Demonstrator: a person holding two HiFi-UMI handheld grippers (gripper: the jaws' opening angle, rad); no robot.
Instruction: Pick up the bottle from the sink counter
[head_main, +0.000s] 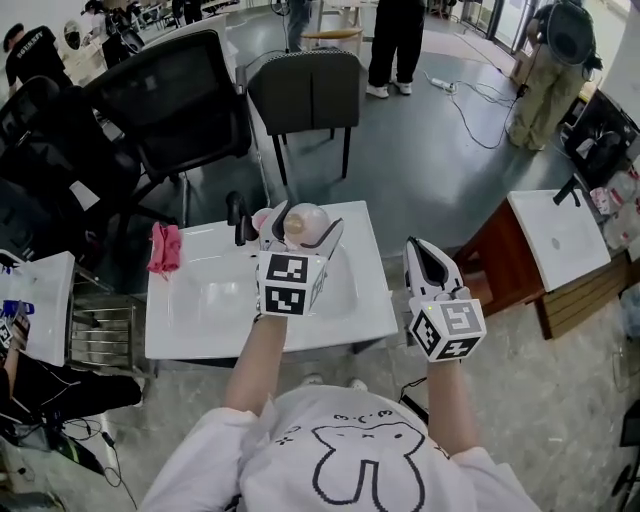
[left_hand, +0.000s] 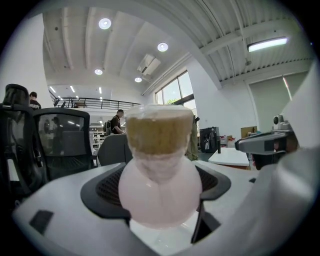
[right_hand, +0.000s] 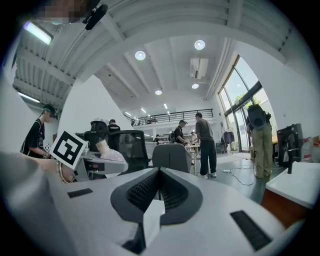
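A round pale-pink bottle (head_main: 306, 220) with a tan cap (left_hand: 159, 135) hangs above the back of the white sink counter (head_main: 200, 345). My left gripper (head_main: 304, 232) is shut on it, the dark pads pressing the bulb (left_hand: 160, 192) from both sides, neck pointing away from the camera. My right gripper (head_main: 425, 250) is off the counter's right edge, over the floor. Its jaws are shut with nothing between them (right_hand: 159, 192). In the right gripper view the held bottle (right_hand: 107, 155) shows at the left.
A black faucet (head_main: 238, 215) and a pink cloth (head_main: 165, 250) sit at the counter's back left. Black and grey chairs (head_main: 305, 90) stand behind it. Other sink units are at the right (head_main: 560, 235) and left (head_main: 40, 300). People stand at the far back.
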